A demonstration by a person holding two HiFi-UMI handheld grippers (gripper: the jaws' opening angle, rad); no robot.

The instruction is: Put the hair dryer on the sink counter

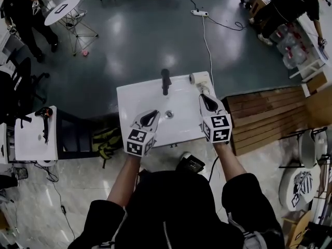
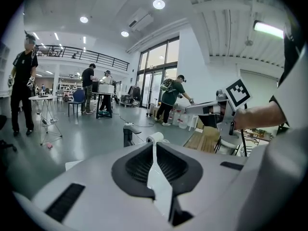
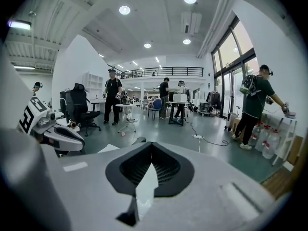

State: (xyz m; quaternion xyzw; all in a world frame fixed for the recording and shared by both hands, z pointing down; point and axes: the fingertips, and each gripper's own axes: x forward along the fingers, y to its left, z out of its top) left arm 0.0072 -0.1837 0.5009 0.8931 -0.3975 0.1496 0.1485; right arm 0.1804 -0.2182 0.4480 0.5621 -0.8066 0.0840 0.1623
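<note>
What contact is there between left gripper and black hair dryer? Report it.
Apart. The head view shows the black hair dryer lying on the small white table, while the left gripper hangs over the white sink counter.

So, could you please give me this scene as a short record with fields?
sink counter: white, with a black faucet at the back and a roll near its far right corner
hair dryer: on the small white table to the left, not on the counter
left tool: shut, empty, over the counter
right tool: shut, empty, over the counter
</note>
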